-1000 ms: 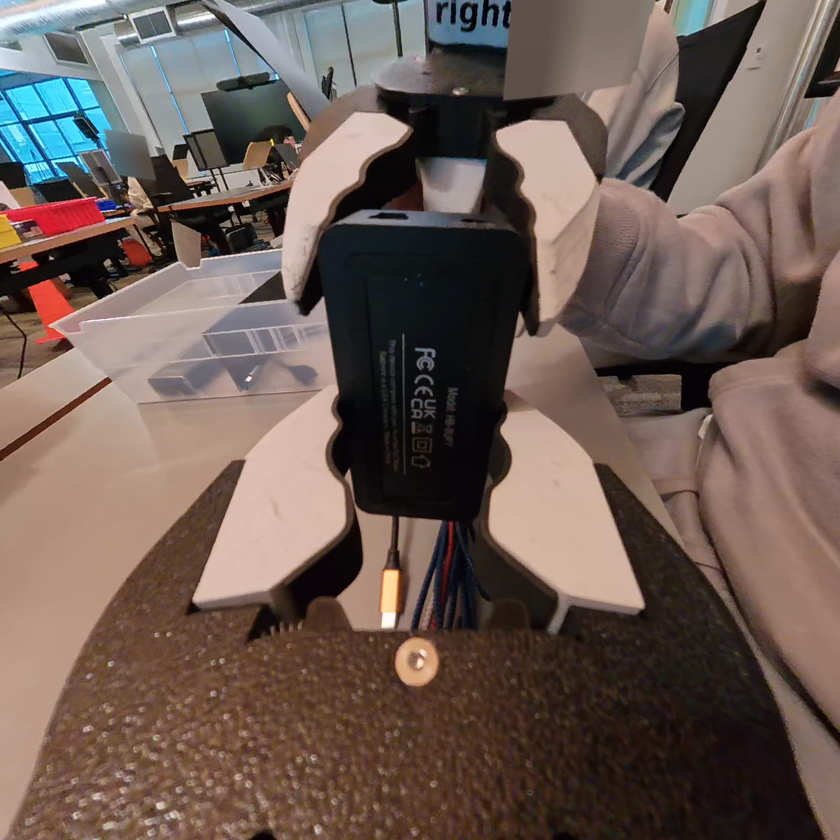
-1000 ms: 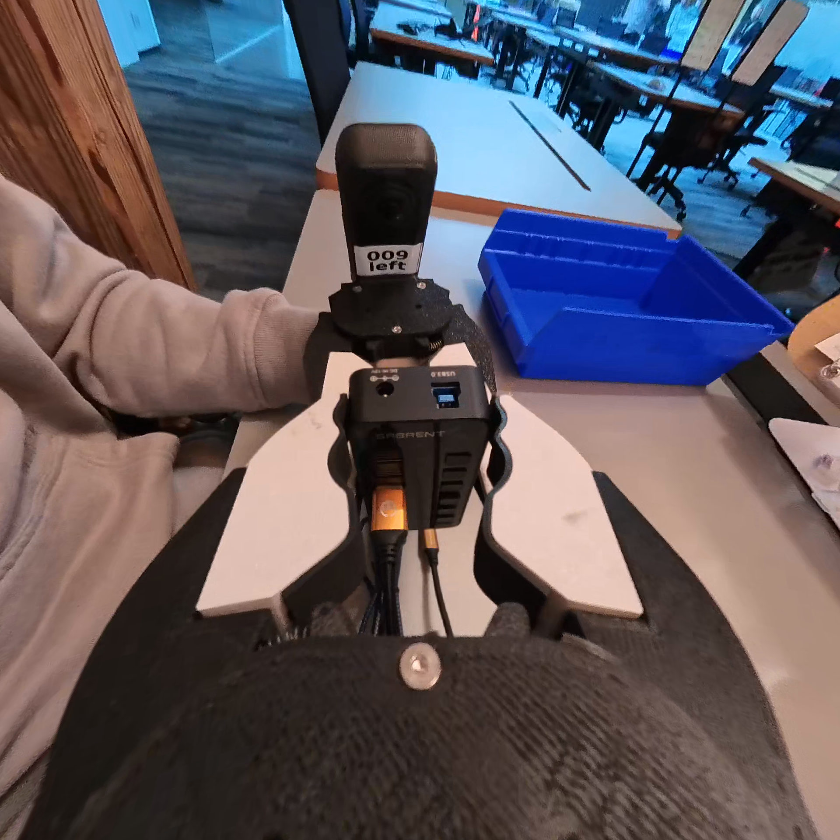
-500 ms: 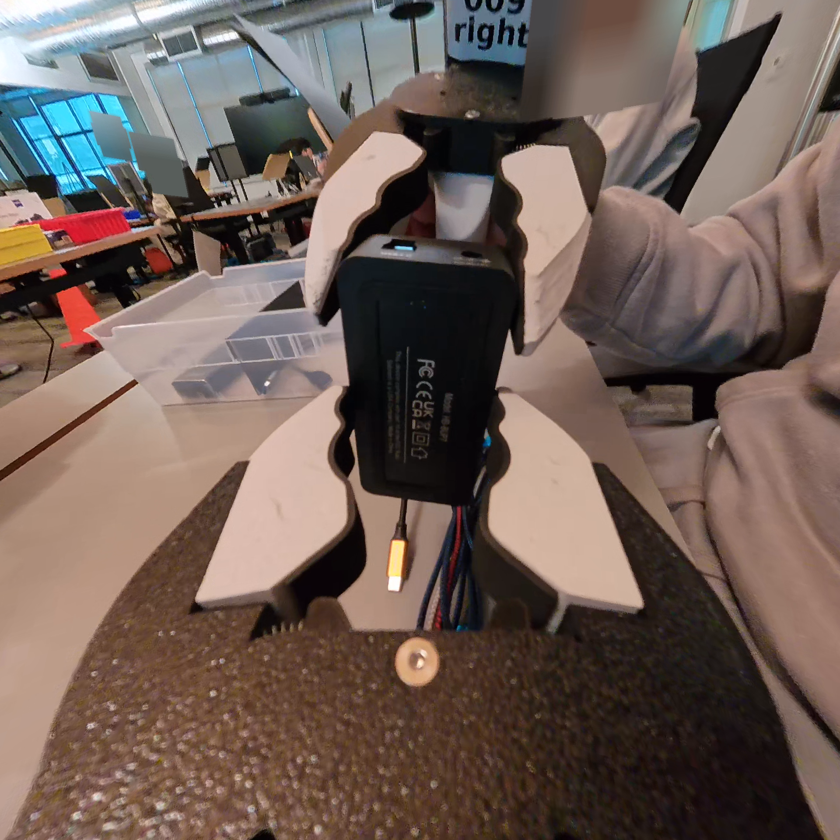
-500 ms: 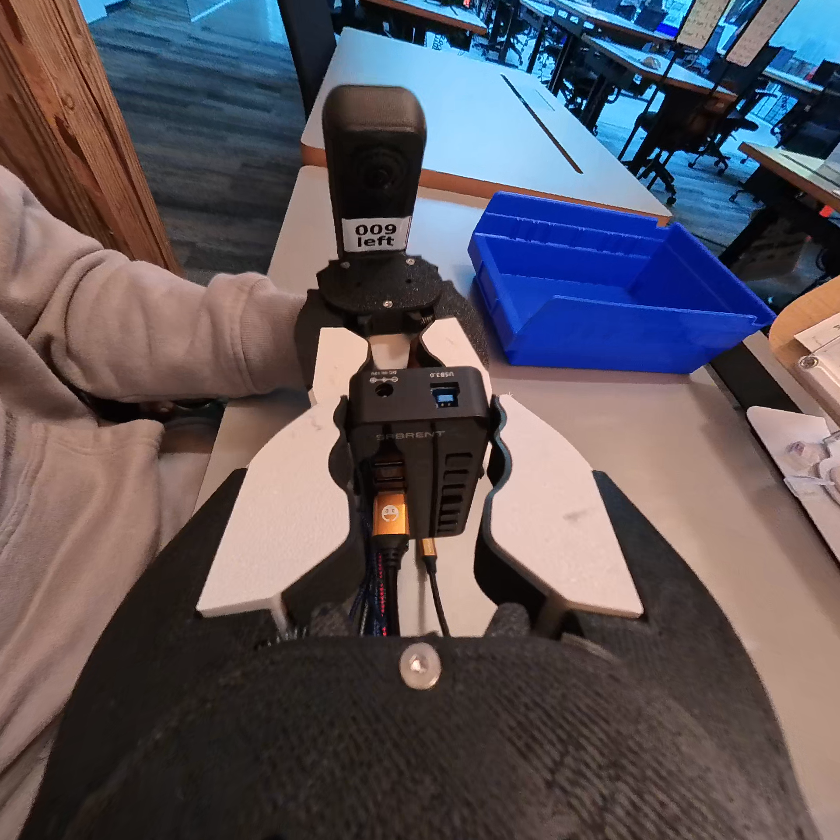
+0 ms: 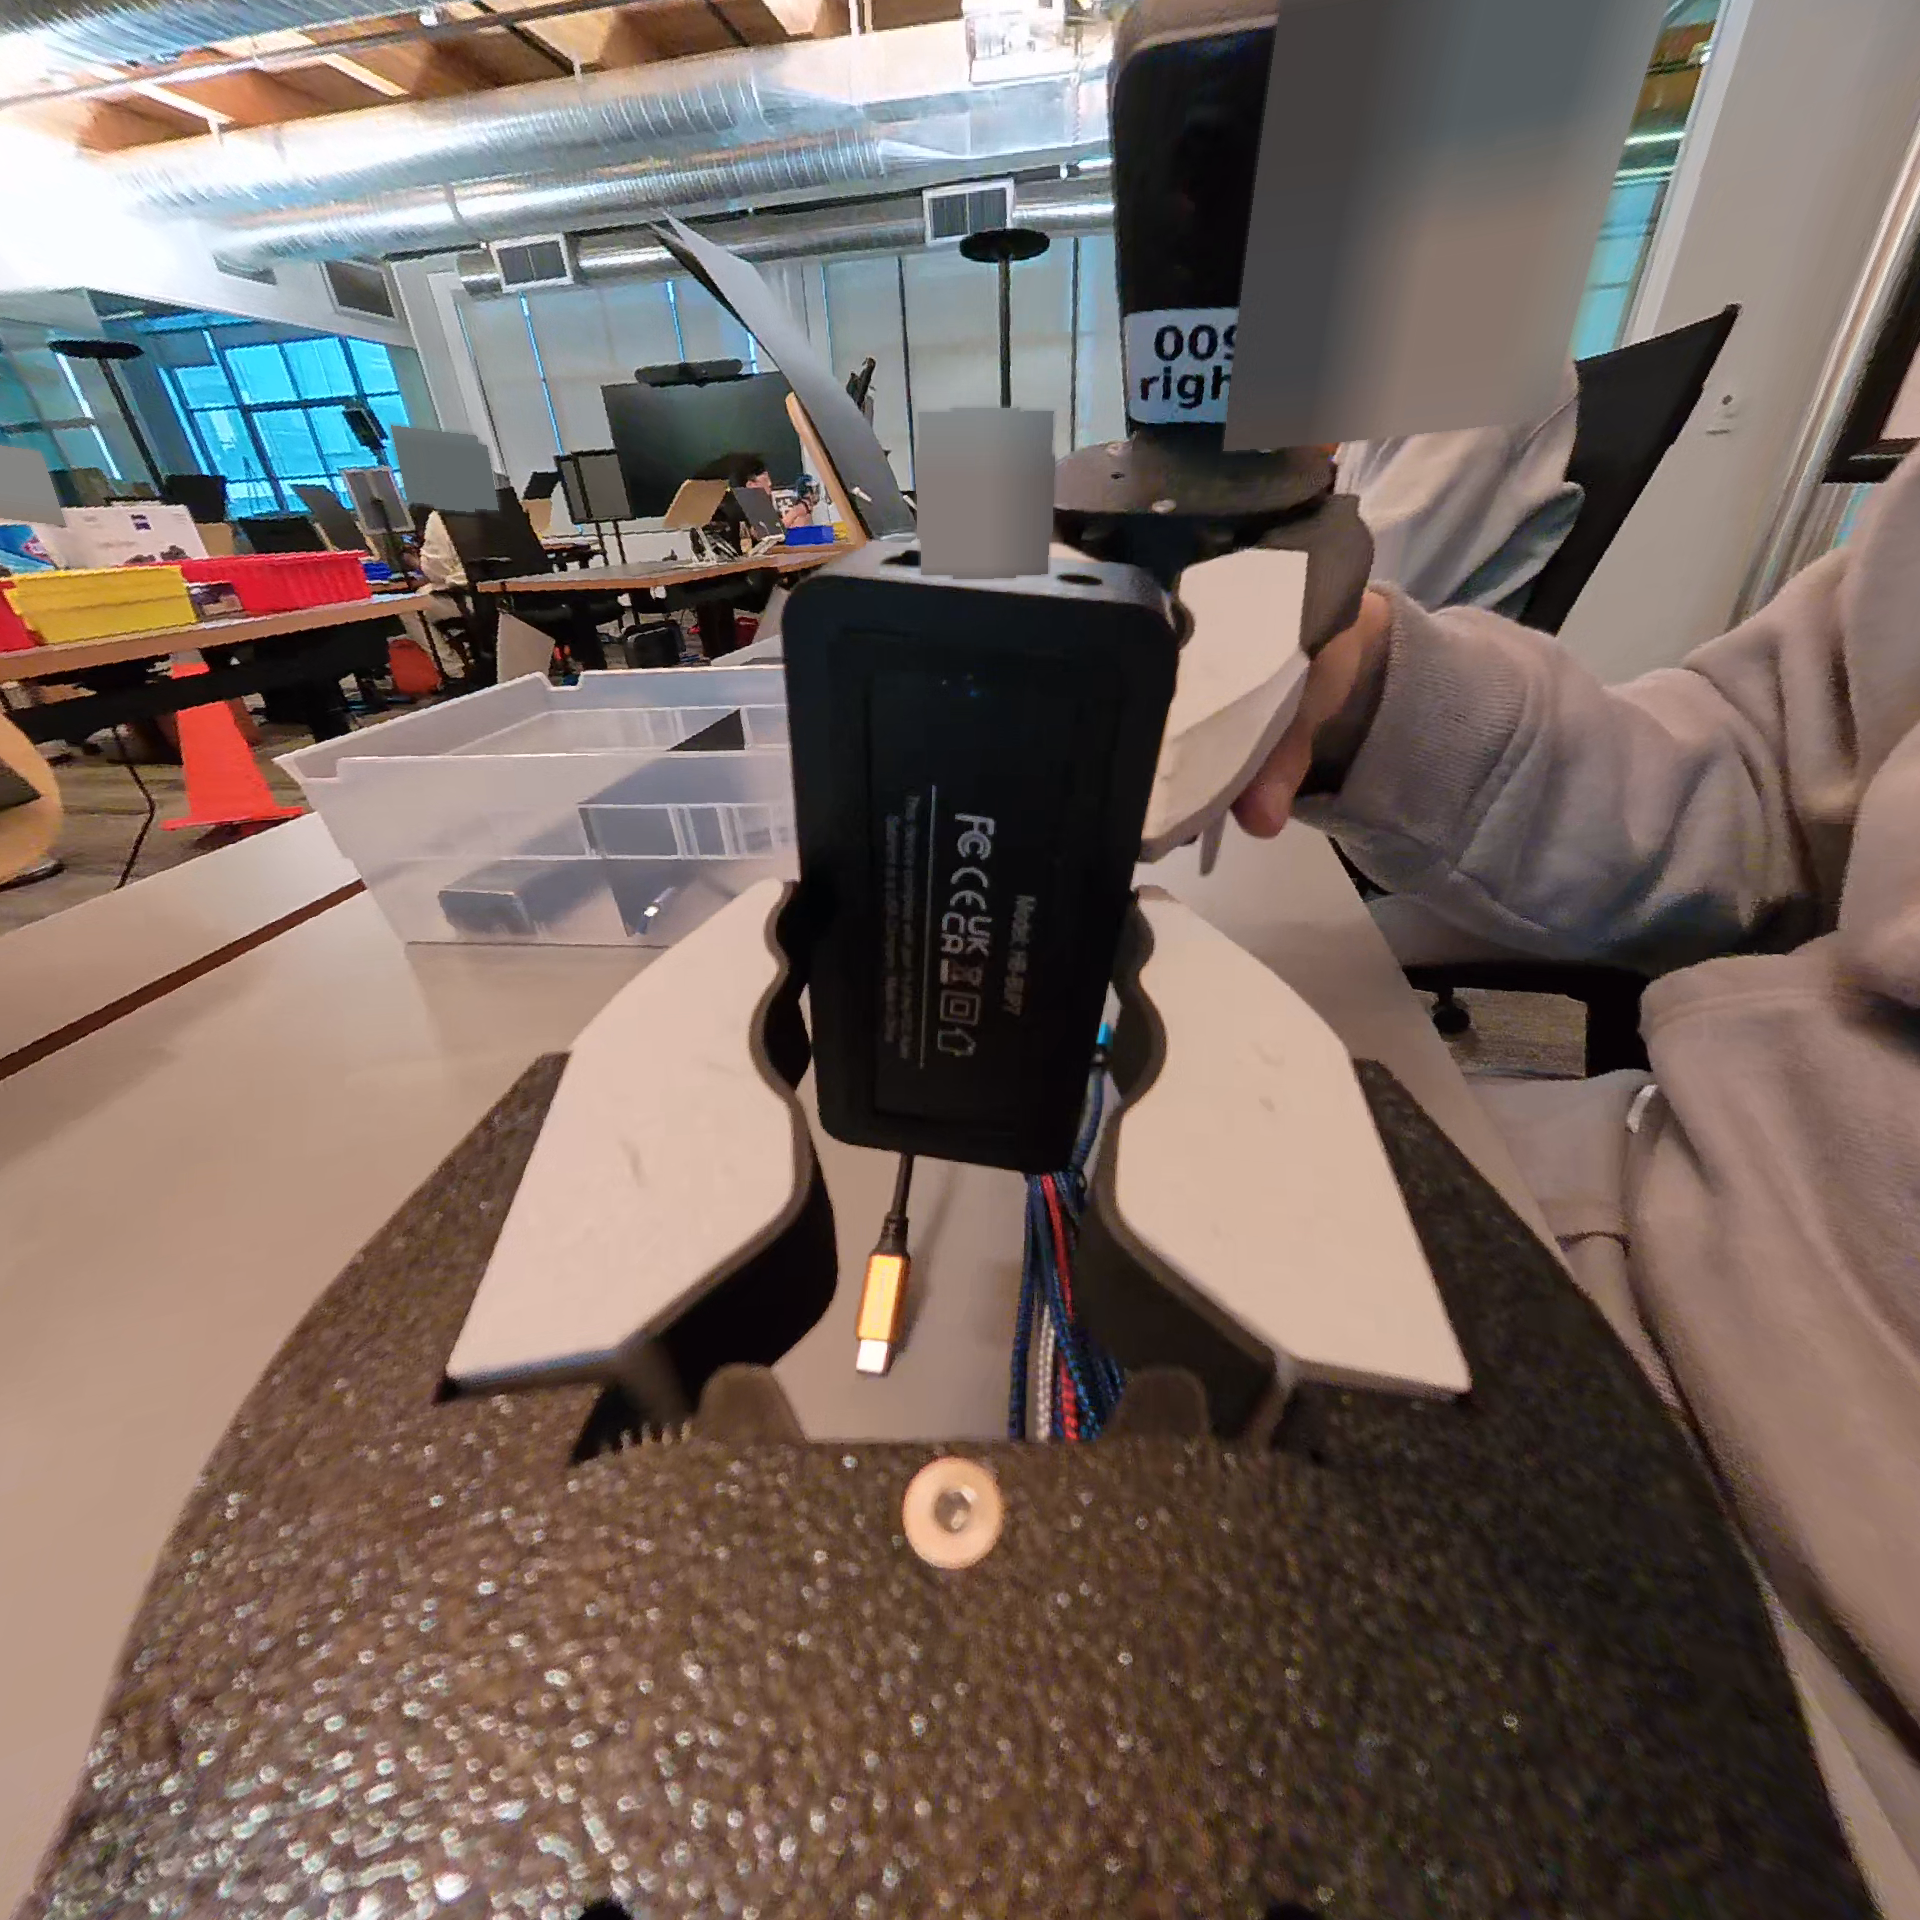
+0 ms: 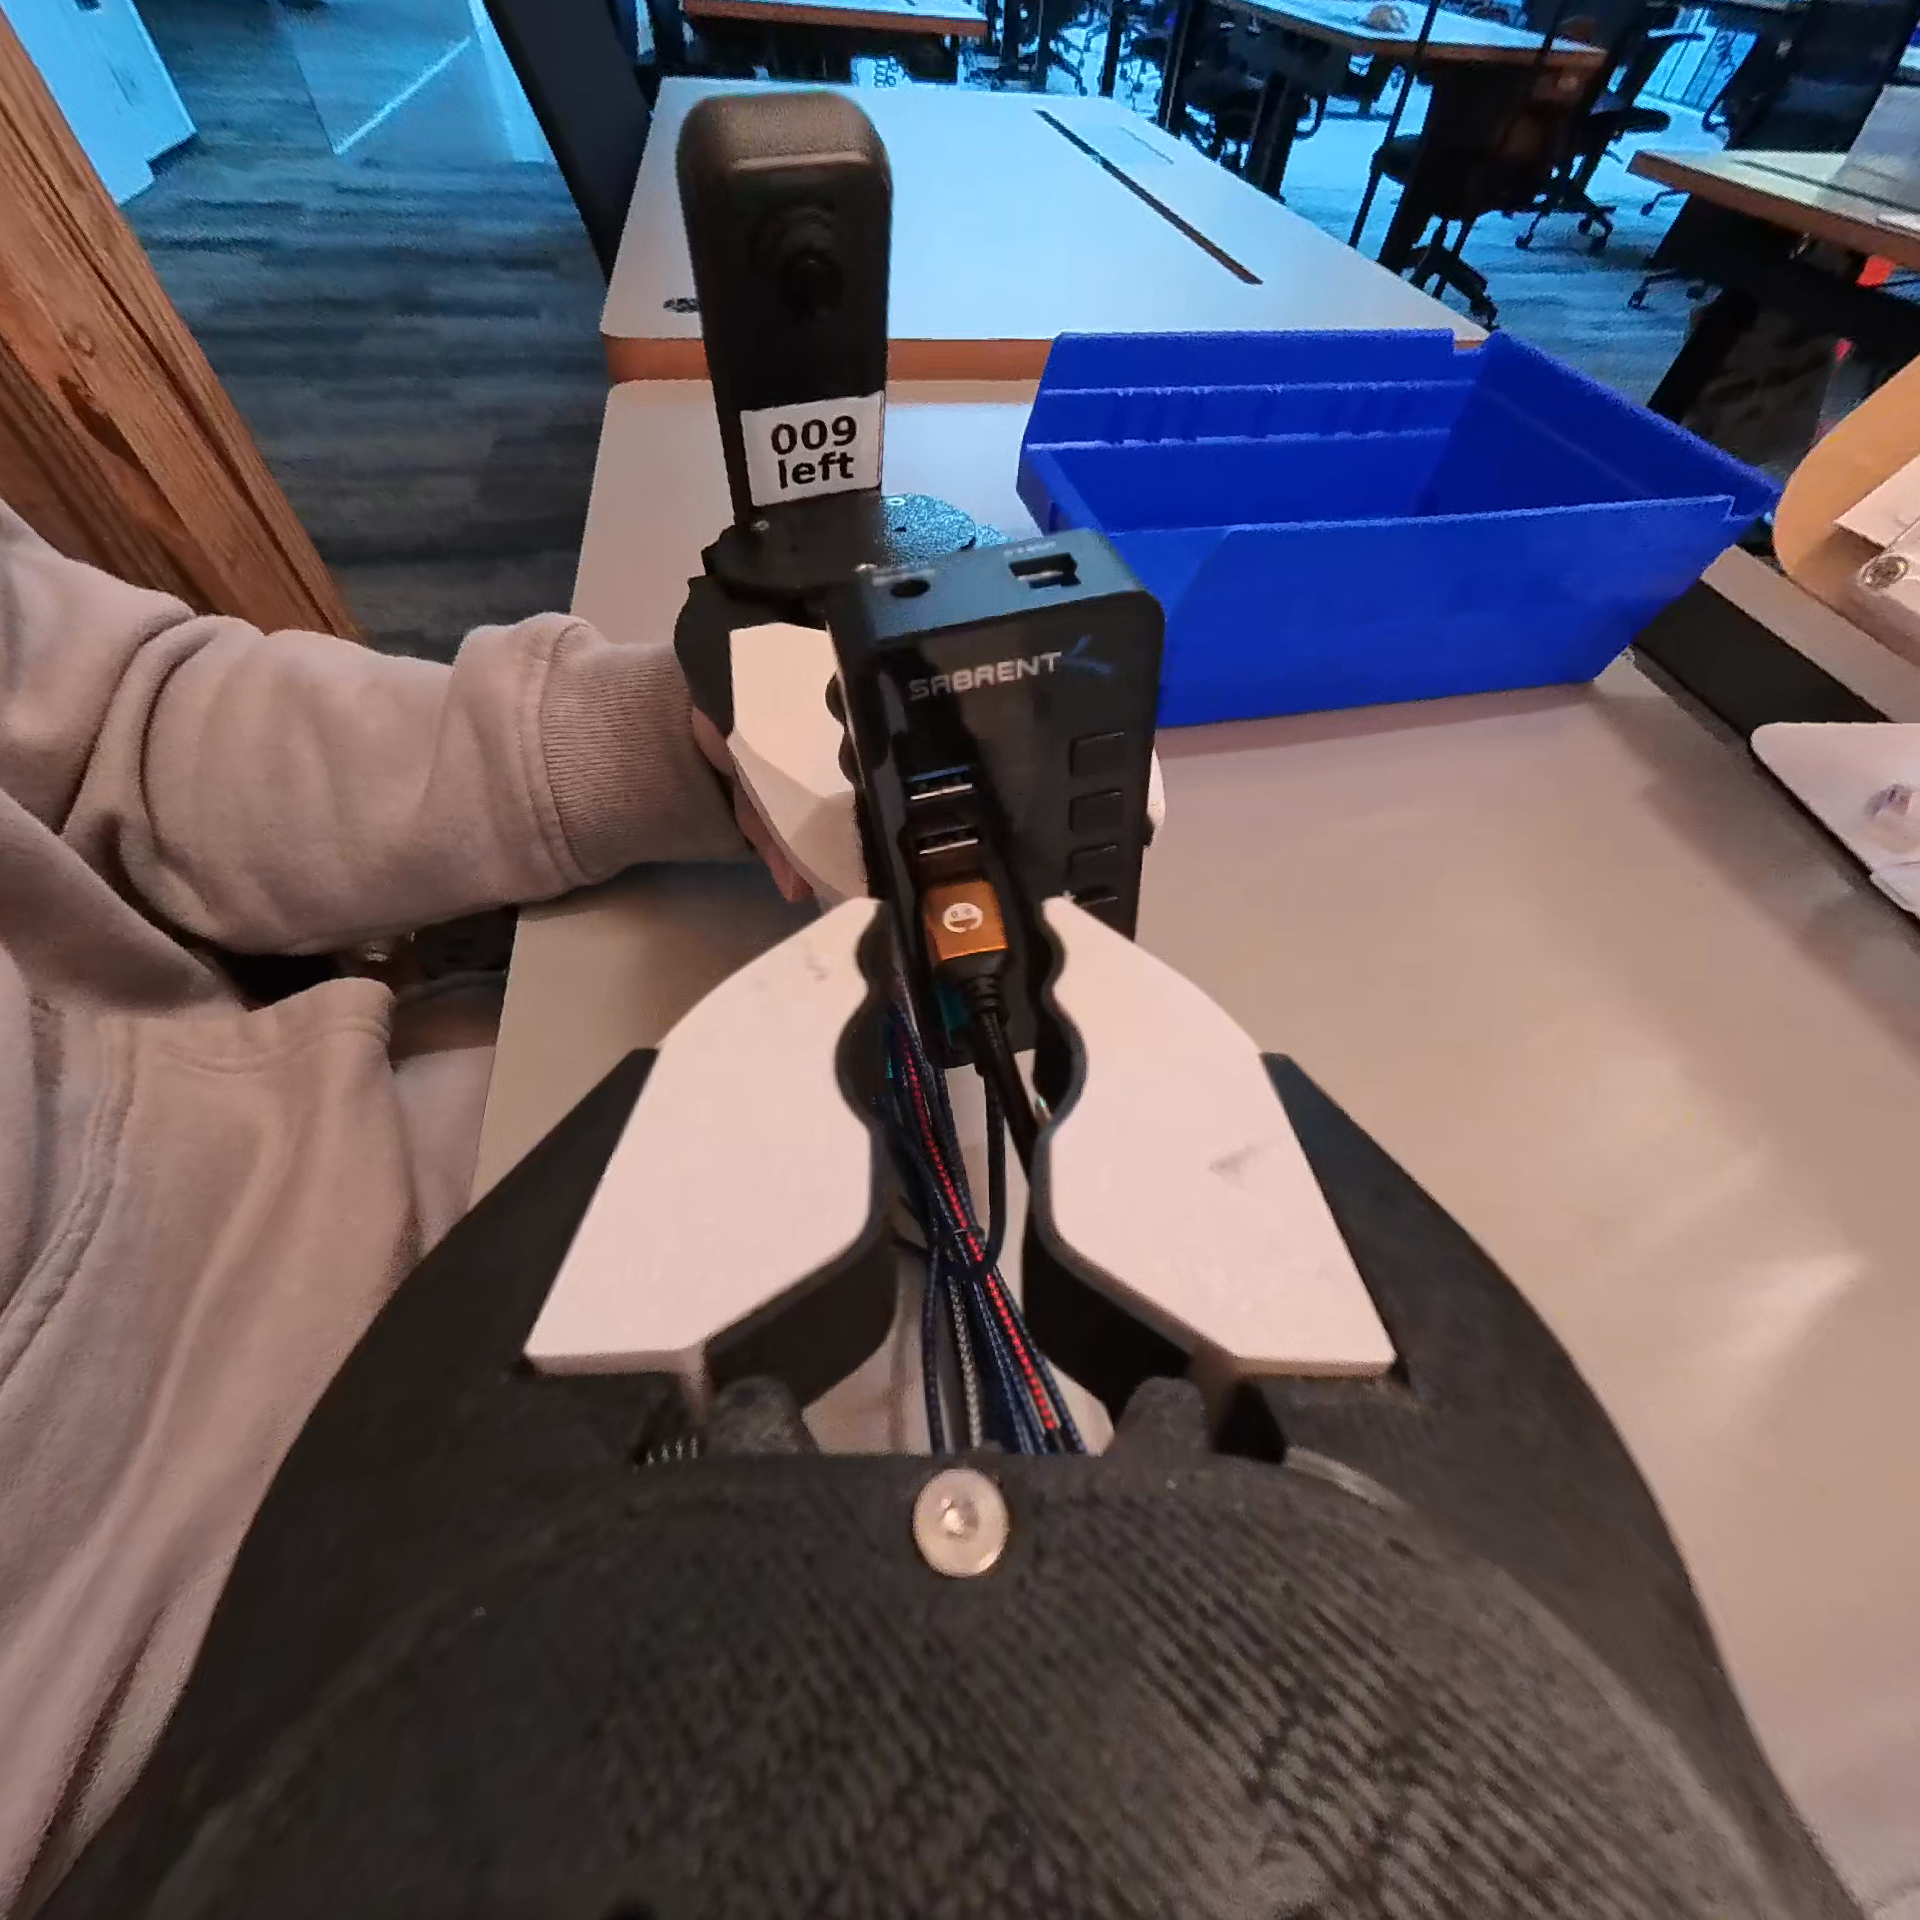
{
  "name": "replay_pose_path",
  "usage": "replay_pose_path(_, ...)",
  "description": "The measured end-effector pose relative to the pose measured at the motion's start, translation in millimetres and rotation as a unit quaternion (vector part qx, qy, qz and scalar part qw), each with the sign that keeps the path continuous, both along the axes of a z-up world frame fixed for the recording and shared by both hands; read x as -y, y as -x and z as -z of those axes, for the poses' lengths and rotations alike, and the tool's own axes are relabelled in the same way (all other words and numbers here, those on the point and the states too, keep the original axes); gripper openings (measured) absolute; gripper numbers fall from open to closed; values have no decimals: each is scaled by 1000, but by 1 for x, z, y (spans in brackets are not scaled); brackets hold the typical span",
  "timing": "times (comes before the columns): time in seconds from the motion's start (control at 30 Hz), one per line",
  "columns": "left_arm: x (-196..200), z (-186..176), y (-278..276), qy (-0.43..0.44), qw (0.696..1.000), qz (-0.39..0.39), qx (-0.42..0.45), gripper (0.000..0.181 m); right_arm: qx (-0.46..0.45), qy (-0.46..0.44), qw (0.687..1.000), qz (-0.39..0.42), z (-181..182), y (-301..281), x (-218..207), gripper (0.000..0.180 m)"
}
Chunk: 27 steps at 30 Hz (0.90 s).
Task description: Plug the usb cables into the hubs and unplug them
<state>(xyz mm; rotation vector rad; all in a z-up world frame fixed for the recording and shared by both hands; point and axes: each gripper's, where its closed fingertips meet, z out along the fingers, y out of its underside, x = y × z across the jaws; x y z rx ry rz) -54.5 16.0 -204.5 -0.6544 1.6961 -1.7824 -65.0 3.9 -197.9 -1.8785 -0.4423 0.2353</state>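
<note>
A black USB hub (image 5: 977, 831) stands upright above the table, its back face toward the left wrist view. My left gripper (image 5: 956, 987) is shut on its lower end. A loose orange connector (image 5: 883, 1309) and blue-red braided cables (image 5: 1060, 1299) hang below it. In the right wrist view the hub (image 6: 1018, 727) shows its port side, with an orange USB plug (image 6: 966, 914) in a lower port. My right gripper (image 6: 961, 920) has its jaws closed in around that plug and the cables (image 6: 966, 1247). One of its fingers (image 5: 1226, 727) shows behind the hub.
A clear plastic bin (image 5: 540, 810) holding dark items stands on the table beyond the hub. A blue bin (image 6: 1403, 582) stands on the far side. A white tray (image 6: 1849, 790) lies at the table's right edge. A person's grey sleeves flank both grippers.
My right gripper let go of the hub's body, drew back to the orange plug and narrowed its jaws there. The left gripper raised and tilted the hub more upright.
</note>
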Motion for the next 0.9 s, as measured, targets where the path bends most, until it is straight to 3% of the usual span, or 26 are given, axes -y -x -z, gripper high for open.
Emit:
replay_pose_path(0.03, 0, 0, 0, 1, 1000, 0, 0, 57, -3, -3, 1000, 2, 1, 0, -1, 17)
replay_pose_path(0.3, 3, 1, 3, 5, 1000, 16, 1, 57, 3, 9, 1000, -11, 1, 3, 4, 14)
replay_pose_path(0.37, 1, 4, 3, -12, 1000, 10, 0, 57, 29, 5, 999, 44, -5, -22, 8, 8)
replay_pose_path(0.4, -10, 1, 4, 3, 1000, -6, 3, 57, 43, 17, 997, 64, -4, -40, 20, 5)
replay_pose_path(0.47, -43, -9, 8, 42, 998, -48, 11, 57, -27, 3, 999, 26, -18, -42, 38, 0)
replay_pose_path(0.53, -51, -18, 13, 33, 997, -58, 26, 57, -33, 11, 999, 18, -19, -42, 43, 0)
replay_pose_path(0.63, -42, -17, 11, -2, 998, -57, 22, 57, -4, -34, 999, 19, -26, -26, 29, 30)
replay_pose_path(0.8, -19, -19, 10, 26, 999, -13, 26, 57, 15, -53, 998, 0, -14, 7, -1, 34)
replay_pose_path(0.9, -11, -21, 12, 39, 999, 7, 32, 57, 12, -55, 998, 4, -8, 12, -12, 21)
